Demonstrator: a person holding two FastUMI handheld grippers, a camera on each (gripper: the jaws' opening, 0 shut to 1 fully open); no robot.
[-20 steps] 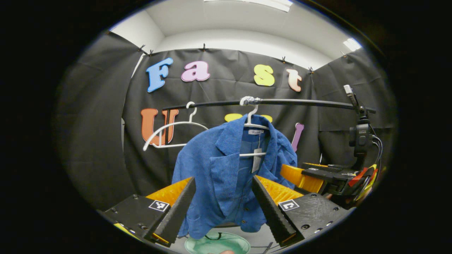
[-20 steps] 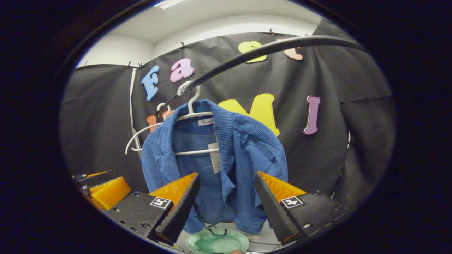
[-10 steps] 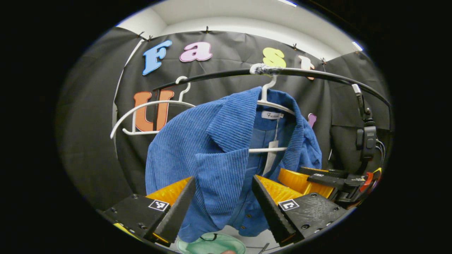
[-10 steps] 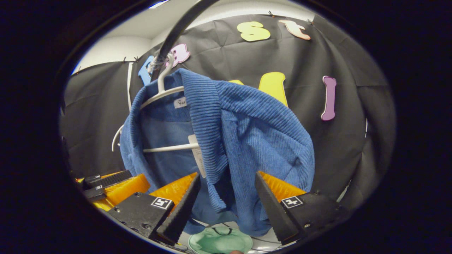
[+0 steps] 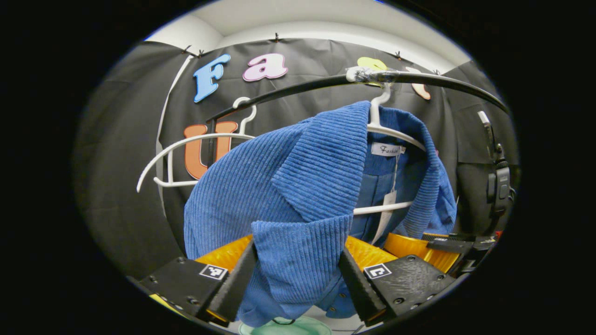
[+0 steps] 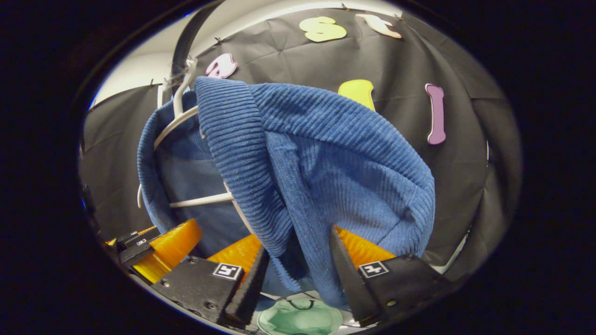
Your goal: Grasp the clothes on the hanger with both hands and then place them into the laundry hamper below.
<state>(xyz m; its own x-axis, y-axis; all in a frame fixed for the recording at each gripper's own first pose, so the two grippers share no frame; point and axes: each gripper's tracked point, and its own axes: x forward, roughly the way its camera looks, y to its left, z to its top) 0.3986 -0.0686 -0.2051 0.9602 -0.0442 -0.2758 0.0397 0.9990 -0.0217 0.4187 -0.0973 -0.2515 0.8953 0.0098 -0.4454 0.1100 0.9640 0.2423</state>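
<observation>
Overhead, a black rail (image 5: 298,88) arcs across the booth, and the blue corduroy jacket (image 5: 260,186) hangs from it on a white hanger (image 5: 389,132), whose hook sits at a taped spot on the rail. An empty white hanger (image 5: 186,144) hangs farther along the same rail, beside the jacket's shoulder, with black cloth wall behind. Below the jacket's hem a pale green hamper (image 6: 300,318) shows as a rounded rim, with open room between cloth and rim.

Both tools point forward and slightly upward at the jacket's front, side by side, one at each lapel. From the left gripper view, the left gripper (image 5: 297,279) has the folded lapel and front panel lying between its two fingers; the fingers stand spread, each close against the cloth at its side, though a firm pinch cannot be told. The other tool (image 5: 437,244) shows at the right edge, low beside the jacket's far side.

From the right gripper view, the right gripper (image 6: 298,279) likewise straddles the hanging edge of the other lapel, fingers apart with cloth between them and the inner edges near or touching the fabric; whether they press it cannot be told. The left tool (image 6: 158,246) shows low at the left, just beside the jacket.
</observation>
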